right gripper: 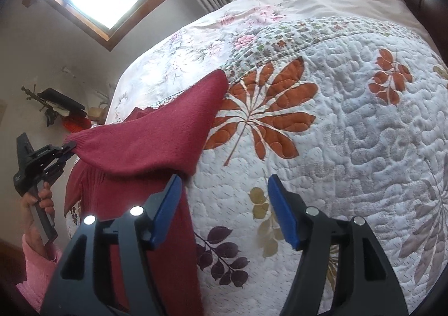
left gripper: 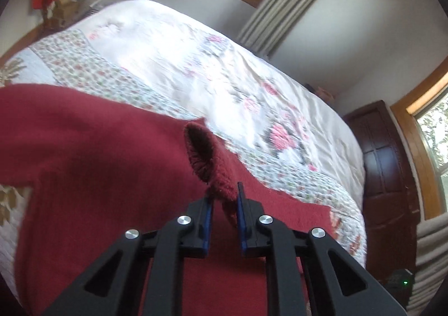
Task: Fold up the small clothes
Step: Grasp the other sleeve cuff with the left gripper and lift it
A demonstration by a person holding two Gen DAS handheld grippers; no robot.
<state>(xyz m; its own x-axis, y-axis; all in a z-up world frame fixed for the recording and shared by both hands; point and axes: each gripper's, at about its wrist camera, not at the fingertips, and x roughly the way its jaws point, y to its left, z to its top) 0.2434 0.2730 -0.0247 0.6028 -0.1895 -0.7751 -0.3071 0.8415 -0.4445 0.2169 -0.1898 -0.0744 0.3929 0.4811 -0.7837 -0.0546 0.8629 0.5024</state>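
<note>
The left gripper (left gripper: 224, 201) pinches a cuff of the dark red knitted sweater (left gripper: 92, 164), lifting it off the white quilted bedspread with leaf patterns (right gripper: 350, 125). The right gripper (right gripper: 224, 204) hovers over the bedspread beside the sweater, jaws wide apart and empty.

Small pale markings show on the left hand-held gripper (right gripper: 67, 148), too blurred to read; nothing else bears text.
</note>
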